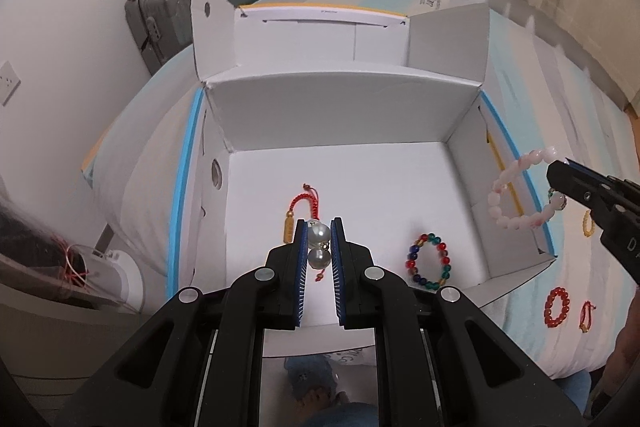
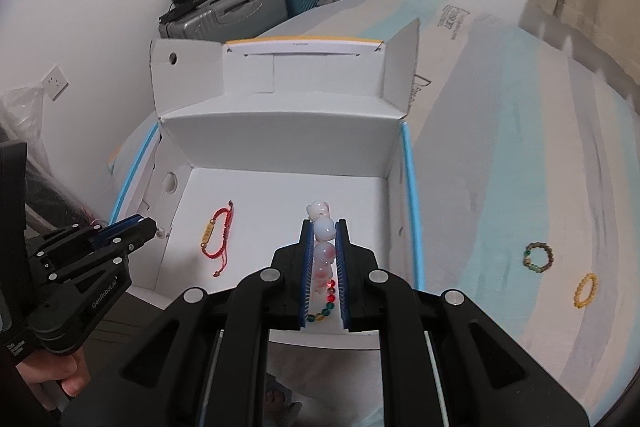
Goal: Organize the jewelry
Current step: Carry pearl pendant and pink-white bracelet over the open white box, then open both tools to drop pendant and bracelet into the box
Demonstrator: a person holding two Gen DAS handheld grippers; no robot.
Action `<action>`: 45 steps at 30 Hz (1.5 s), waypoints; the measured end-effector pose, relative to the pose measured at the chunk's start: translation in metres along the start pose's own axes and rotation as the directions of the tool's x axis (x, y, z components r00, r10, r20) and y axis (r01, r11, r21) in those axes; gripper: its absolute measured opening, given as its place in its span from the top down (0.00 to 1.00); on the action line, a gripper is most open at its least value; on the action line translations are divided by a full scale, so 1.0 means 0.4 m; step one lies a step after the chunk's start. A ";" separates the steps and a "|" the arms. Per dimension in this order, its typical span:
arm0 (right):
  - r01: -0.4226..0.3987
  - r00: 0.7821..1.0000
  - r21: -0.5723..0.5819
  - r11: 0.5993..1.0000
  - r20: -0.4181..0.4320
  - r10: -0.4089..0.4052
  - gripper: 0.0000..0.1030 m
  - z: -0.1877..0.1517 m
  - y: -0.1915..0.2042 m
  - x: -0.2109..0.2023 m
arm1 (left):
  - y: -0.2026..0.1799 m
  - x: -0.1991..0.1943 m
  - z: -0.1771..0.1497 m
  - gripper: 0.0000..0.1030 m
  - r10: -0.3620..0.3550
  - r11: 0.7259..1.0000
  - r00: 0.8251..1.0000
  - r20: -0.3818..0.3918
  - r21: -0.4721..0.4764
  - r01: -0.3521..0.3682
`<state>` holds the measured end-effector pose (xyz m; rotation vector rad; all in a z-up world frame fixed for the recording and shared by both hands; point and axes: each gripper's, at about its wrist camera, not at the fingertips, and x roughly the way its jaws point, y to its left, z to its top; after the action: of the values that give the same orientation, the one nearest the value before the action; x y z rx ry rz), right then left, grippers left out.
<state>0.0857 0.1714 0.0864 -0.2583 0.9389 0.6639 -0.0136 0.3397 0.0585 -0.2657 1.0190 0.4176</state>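
Left wrist view: left tongs (image 1: 319, 227) clenched on a pearl piece (image 1: 319, 243), two glossy off-white beads with a red cord tail, at lower centre above the white box (image 1: 340, 115). Judged light, hard, slippery; best pinched across the beads. Inside lay a red cord bracelet (image 1: 301, 205) and a multicoloured bead bracelet (image 1: 428, 262).

Right wrist view: right tongs (image 2: 324, 227) clenched on a pink bead bracelet (image 2: 323, 247), pale, translucent, at centre over the box floor. Judged light, floppy on its string; best gripped across one bead.
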 end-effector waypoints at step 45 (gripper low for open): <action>0.006 0.990 -0.004 1.000 -0.140 -0.007 0.41 -0.046 0.034 0.196 | 0.042 0.154 -0.040 0.36 0.044 0.999 0.994 -0.097 -0.028 -0.047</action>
<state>0.0972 0.2055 0.0131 -0.3139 1.0705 0.6478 -0.0053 0.3613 -0.0030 -0.2925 1.1153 0.4653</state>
